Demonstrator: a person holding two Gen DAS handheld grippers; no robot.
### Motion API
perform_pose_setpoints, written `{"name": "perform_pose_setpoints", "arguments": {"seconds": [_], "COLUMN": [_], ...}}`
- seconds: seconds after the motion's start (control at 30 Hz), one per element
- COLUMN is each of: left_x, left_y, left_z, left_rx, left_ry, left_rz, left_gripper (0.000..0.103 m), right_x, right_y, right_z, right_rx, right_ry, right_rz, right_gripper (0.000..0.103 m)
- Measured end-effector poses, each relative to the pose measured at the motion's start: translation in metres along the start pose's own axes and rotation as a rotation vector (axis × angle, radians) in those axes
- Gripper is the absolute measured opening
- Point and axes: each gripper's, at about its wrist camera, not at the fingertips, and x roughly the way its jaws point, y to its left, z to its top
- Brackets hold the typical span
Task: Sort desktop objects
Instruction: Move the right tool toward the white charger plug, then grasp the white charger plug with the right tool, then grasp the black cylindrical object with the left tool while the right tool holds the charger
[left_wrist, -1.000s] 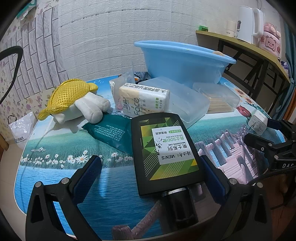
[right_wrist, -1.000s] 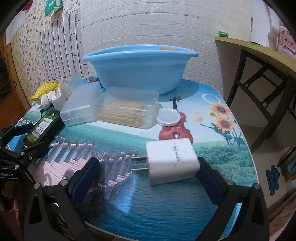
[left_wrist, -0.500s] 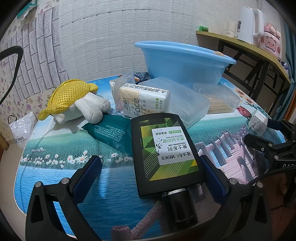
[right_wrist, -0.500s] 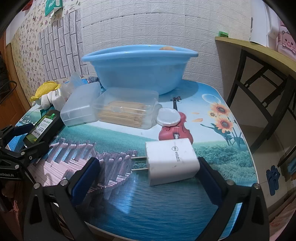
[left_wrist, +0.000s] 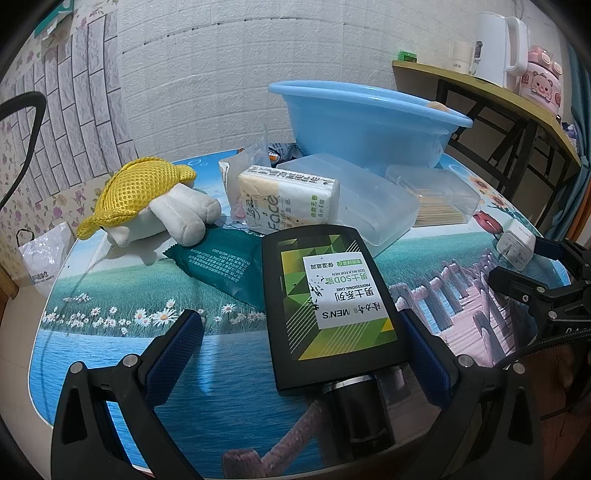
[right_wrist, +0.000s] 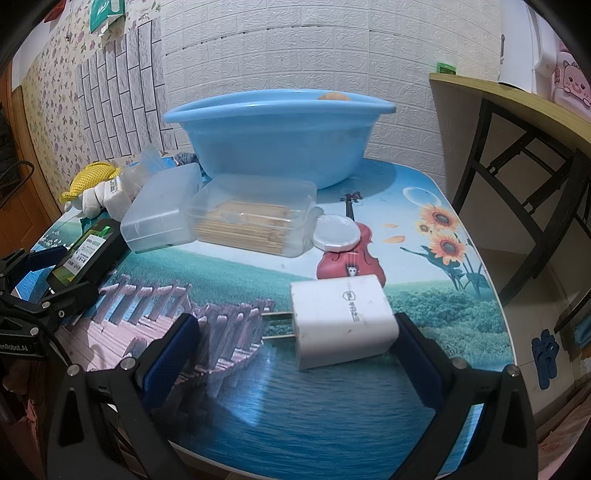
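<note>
My left gripper (left_wrist: 301, 343) is open, its blue pads on either side of a black men's lotion bottle (left_wrist: 325, 295) that lies flat on the table; the right pad is close to the bottle's edge. My right gripper (right_wrist: 295, 350) is open around a white plug charger (right_wrist: 341, 321) lying flat, prongs pointing left, its right pad near the charger. A blue basin (right_wrist: 280, 133) stands at the back. The bottle also shows in the right wrist view (right_wrist: 88, 254), and the charger in the left wrist view (left_wrist: 515, 245).
A yellow-and-white plush toy (left_wrist: 147, 199), a green packet (left_wrist: 221, 262), a tissue pack (left_wrist: 288, 203), a clear box (left_wrist: 369, 199) and a box of toothpicks (right_wrist: 255, 221) crowd the table's middle. A white lid (right_wrist: 336, 232) lies near the charger. A wooden shelf (right_wrist: 517, 107) stands at right.
</note>
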Motion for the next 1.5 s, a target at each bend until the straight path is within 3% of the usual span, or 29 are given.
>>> {"name": "perform_pose_setpoints", "arguments": {"seconds": [0.23, 0.4, 0.57, 0.67, 1.0, 1.33, 1.43, 1.5], "left_x": [0.000, -0.003, -0.005, -0.005, -0.009, -0.038, -0.047, -0.052], "left_y": [-0.005, -0.018, -0.022, -0.019, -0.015, -0.015, -0.013, -0.011], "left_z": [0.002, 0.001, 0.002, 0.002, 0.004, 0.025, 0.033, 0.038], "left_rx": [0.002, 0.040, 0.041, 0.019, 0.019, 0.019, 0.006, -0.006], "left_ry": [0.024, 0.018, 0.010, 0.005, 0.030, -0.049, -0.072, -0.083], "left_rz": [-0.006, -0.035, -0.031, -0.013, -0.025, -0.051, -0.057, -0.064], "left_gripper": [0.103, 0.094, 0.078, 0.065, 0.065, 0.062, 0.059, 0.051], "right_x": [-0.001, -0.003, -0.007, -0.007, -0.018, -0.035, -0.044, -0.049], "right_y": [-0.001, -0.001, -0.005, -0.004, -0.008, -0.001, 0.000, 0.000], "right_z": [-0.002, -0.001, -0.002, -0.002, 0.003, 0.021, 0.029, 0.036], "right_rx": [0.000, 0.000, 0.011, 0.008, 0.046, 0.044, 0.044, 0.039], "right_ry": [-0.008, -0.020, -0.036, -0.035, -0.055, -0.108, -0.138, -0.150], "right_rz": [0.004, 0.007, 0.002, -0.002, 0.013, 0.040, 0.053, 0.060], "right_gripper": [0.102, 0.089, 0.061, 0.060, 0.060, 0.060, 0.060, 0.060]}}
